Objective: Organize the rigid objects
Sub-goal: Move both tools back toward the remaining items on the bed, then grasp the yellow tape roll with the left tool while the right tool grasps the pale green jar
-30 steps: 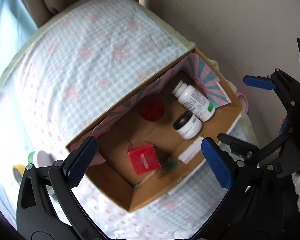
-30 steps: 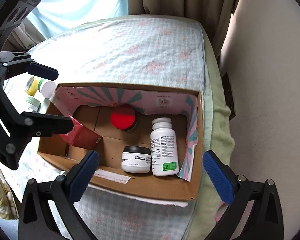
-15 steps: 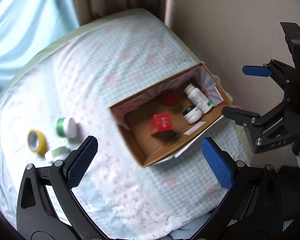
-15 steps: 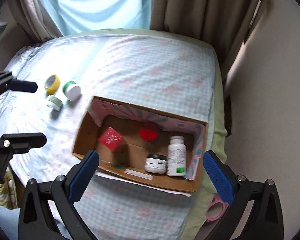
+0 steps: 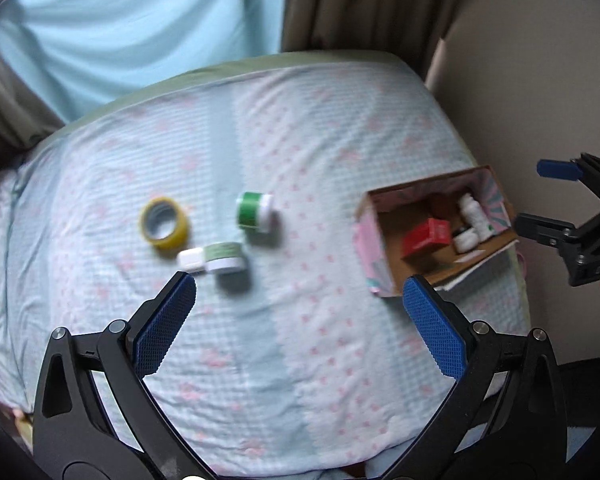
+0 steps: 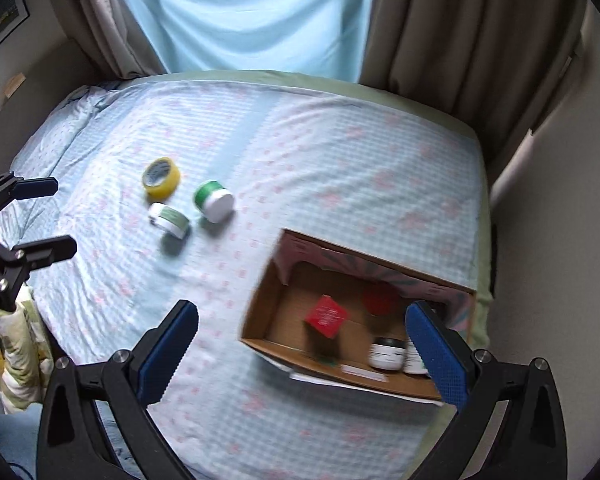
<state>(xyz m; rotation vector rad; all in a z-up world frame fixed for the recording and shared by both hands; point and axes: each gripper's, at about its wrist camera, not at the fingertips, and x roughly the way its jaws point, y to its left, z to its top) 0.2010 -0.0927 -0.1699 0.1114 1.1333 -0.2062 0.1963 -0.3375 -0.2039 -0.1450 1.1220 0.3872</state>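
The left gripper point(image 5: 300, 304) hangs above the bedsheet point(image 5: 300, 360) with its blue fingers point(image 5: 162, 324) spread wide and nothing between them; the right gripper point(image 6: 300, 344) is likewise spread and empty, its right finger point(image 6: 436, 352) overlapping the near corner of the cardboard box point(image 6: 276, 308). Inside the box sit a red carton point(image 6: 326, 316), a red-lidded jar point(image 6: 380, 300), a black-lidded white jar point(image 6: 386, 354) and a white bottle point(image 5: 476, 214) (partly hidden in the right view); farther out on the sheet, well apart from the box, a flat green-banded jar point(image 5: 224, 258) lies near a green jar on its side point(image 5: 254, 212) and a roll of yellow tape point(image 5: 164, 228); beyond the bed hang a pale blue curtain point(image 6: 244, 16) and brown drapes point(image 6: 460, 28).
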